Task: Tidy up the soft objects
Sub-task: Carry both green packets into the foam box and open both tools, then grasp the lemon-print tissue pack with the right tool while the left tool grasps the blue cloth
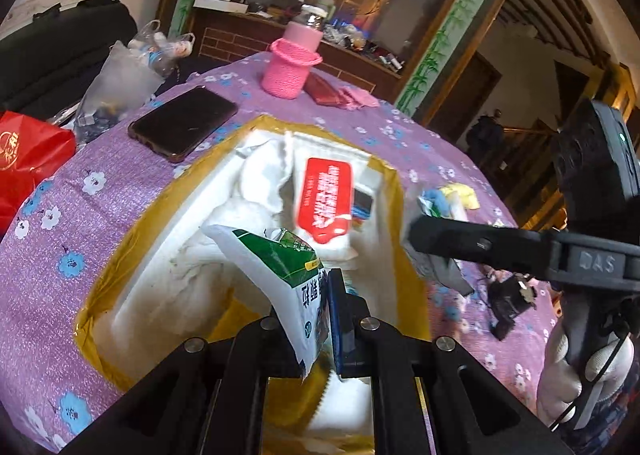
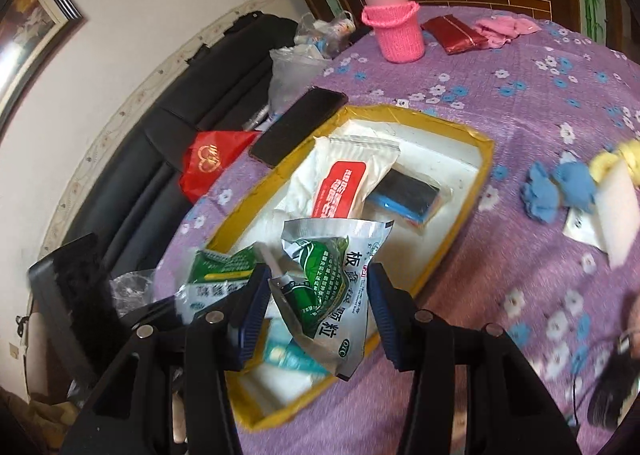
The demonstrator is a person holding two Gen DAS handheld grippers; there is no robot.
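The left gripper point(image 1: 320, 319) is clenched on a green-and-white sachet point(image 1: 276, 275) and holds it over the near end of the yellow-rimmed box point(image 1: 394, 191), which lies on the purple flowered cloth point(image 1: 60, 215). The right gripper point(image 2: 318, 295) has a second sachet point(image 2: 332, 287) between its half-parted jaws above the same box, its left pad point(image 2: 254, 311) against the foil, though whether both pads press on it cannot be told. A red-labelled wipes pack point(image 2: 344, 183) and a blue-and-black sponge point(image 2: 408, 195) lie inside the box; a phone point(image 2: 300, 127) lies just beside its rim.
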